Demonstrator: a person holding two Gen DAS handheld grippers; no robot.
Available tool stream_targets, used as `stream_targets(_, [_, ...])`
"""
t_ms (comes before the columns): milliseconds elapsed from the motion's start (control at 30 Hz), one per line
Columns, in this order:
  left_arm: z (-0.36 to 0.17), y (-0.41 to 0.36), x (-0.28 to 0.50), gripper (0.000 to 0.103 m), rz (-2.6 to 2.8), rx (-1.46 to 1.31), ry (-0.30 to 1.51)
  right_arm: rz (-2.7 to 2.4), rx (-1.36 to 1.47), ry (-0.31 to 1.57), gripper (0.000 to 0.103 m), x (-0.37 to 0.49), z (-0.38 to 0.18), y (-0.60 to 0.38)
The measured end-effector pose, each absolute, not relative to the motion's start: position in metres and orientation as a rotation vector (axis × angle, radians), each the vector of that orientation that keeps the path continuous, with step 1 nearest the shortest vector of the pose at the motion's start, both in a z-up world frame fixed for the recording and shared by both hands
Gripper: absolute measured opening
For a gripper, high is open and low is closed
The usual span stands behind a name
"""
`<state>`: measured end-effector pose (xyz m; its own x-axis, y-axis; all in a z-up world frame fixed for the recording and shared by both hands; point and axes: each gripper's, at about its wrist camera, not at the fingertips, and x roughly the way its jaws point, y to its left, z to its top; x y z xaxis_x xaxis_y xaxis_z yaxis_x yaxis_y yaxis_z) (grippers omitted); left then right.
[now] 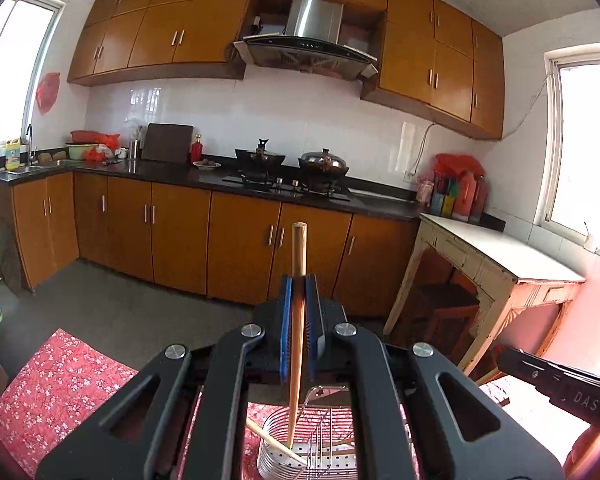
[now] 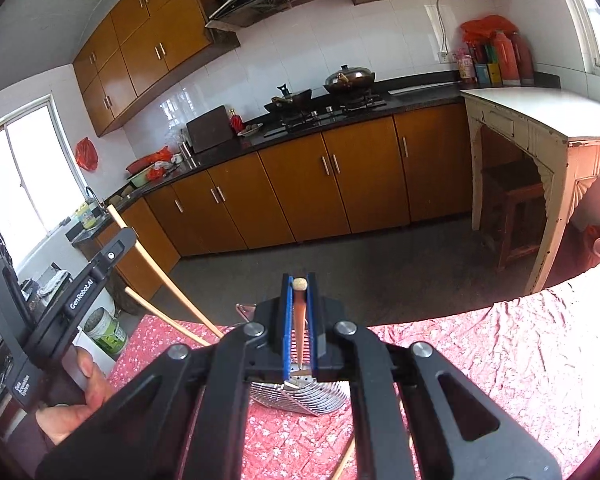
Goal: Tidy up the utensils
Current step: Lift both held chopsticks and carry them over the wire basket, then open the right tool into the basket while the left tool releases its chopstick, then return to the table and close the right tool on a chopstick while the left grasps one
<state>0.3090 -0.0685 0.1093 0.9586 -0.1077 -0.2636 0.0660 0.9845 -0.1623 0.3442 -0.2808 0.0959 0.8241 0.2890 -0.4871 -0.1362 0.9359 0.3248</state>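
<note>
My left gripper (image 1: 299,280) is shut on a wooden chopstick (image 1: 298,320), which stands upright with its lower tip inside a steel wire utensil holder (image 1: 284,456) on the red floral tablecloth (image 1: 56,384). Another chopstick (image 1: 274,442) leans in the holder. My right gripper (image 2: 299,280) is shut on a second chopstick (image 2: 299,320), seen end-on, above the same holder (image 2: 300,398). In the right wrist view the left gripper's chopstick (image 2: 160,276) and another stick (image 2: 168,318) slant down toward the holder.
The person's hand (image 2: 76,392) holds the left gripper's body at the left. A worn white side table (image 1: 500,256) stands to the right. Kitchen cabinets (image 1: 180,232) and a stove with pans (image 1: 292,176) line the far wall. A chopstick (image 2: 344,460) lies on the cloth.
</note>
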Motion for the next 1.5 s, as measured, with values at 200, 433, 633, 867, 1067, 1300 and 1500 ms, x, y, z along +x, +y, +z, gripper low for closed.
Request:
stream_targets(200, [0.115, -0.061, 0.299, 0.024, -0.092, -0.152, 0.278, 0.167, 0.246, 0.527, 0.03, 0.335, 0.097, -0.278])
stream_targets(433, [0.13, -0.046, 0.276, 0.031, -0.075, -0.155, 0.252, 0.122, 0.244, 0.497, 0.03, 0.316, 0.107, -0.288])
stream_targets(633, [0.136, -0.026, 0.242, 0.032, -0.056, -0.125, 0.228, 0.06, 0.235, 0.468, 0.03, 0.285, 0.11, -0.307])
stream_targets(867, [0.111, 0.017, 0.202, 0.035, -0.029, -0.113, 0.268, -0.041, 0.214, 0.51, 0.03, 0.251, 0.072, -0.34])
stream_targets(1067, [0.054, 0.039, 0.191, 0.036, 0.007, -0.07, 0.391, -0.09, 0.237, 0.644, 0.03, 0.246, 0.001, -0.354])
stream_targets(1300, [-0.026, 0.031, 0.196, 0.036, -0.017, -0.015, 0.58, -0.041, 0.214, 0.798, 0.03, 0.242, -0.082, -0.326])
stream_targets(1500, [-0.071, 0.017, 0.196, 0.036, -0.063, -0.003, 0.709, 0.006, 0.182, 0.875, 0.03, 0.241, -0.118, -0.297])
